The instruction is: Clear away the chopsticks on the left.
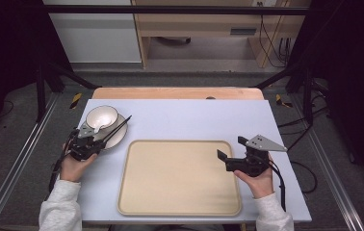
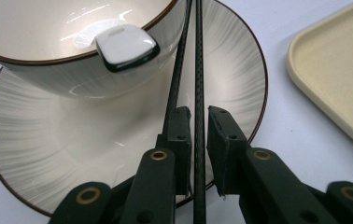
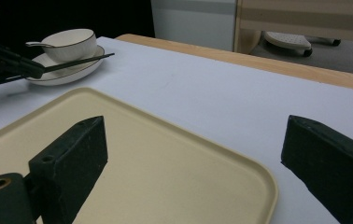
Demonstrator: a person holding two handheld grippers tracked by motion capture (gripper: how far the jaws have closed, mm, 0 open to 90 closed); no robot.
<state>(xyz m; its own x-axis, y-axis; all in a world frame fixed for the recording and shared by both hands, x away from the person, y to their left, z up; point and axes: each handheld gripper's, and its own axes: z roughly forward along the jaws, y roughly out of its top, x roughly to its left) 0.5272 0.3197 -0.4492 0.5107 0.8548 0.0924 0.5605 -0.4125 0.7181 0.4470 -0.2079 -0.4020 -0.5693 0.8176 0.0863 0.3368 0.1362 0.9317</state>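
Left gripper view: left gripper [image 2: 198, 122] jaws nearly together around chopsticks [image 2: 198, 70]. One stick sits in the gap, the other runs along the left jaw's outer side, so grip looks partial. Sticks lie across plate [image 2: 48, 140], beside bowl [image 2: 72, 70] w/ spoon [image 2: 125, 46]. Best to gather both sticks between pads, squeeze firm, lift level. Stick tips cut off. Farther off, right gripper [image 1: 229, 151] jaws spread wide, empty, at tray [image 1: 180, 202] edge.
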